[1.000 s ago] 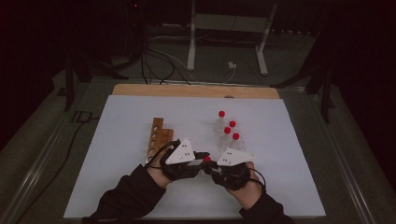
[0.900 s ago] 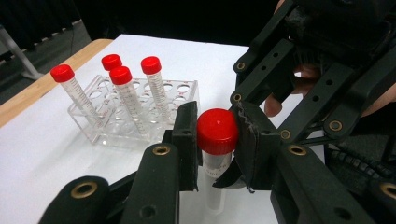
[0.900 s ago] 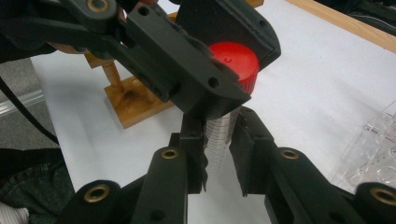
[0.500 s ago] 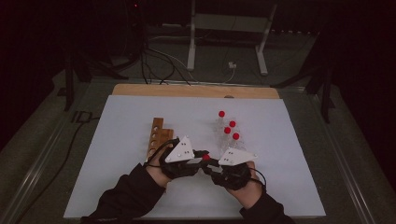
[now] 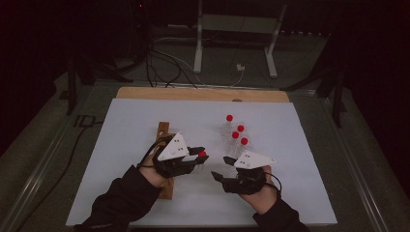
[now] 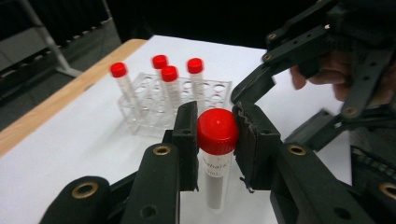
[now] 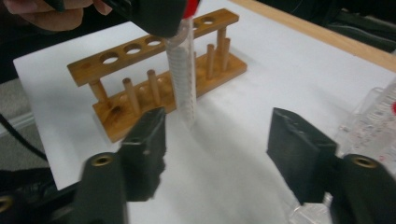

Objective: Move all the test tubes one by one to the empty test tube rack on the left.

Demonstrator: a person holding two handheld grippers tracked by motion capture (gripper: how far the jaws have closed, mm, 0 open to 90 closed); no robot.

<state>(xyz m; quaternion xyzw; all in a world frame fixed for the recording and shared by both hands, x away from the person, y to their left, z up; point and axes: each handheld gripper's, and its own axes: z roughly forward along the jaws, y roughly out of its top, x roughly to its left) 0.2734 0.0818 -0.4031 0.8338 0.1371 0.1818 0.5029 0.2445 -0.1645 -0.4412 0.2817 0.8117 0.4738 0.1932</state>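
grippers now apart, left gripper (image 6: 212,140) jaws grasping tube (image 6: 217,154), right gripper (image 7: 217,154) released, white tabletop (image 5: 125,125), dark room

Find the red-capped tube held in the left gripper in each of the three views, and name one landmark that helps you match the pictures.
High view: the held tube is left of centre, at the left gripper tip.
Left gripper view: centre, red cap clamped between the jaws.
Right gripper view: top centre, hanging upright before the wooden rack.
Shared landmark: the clear rack of red-capped tubes.
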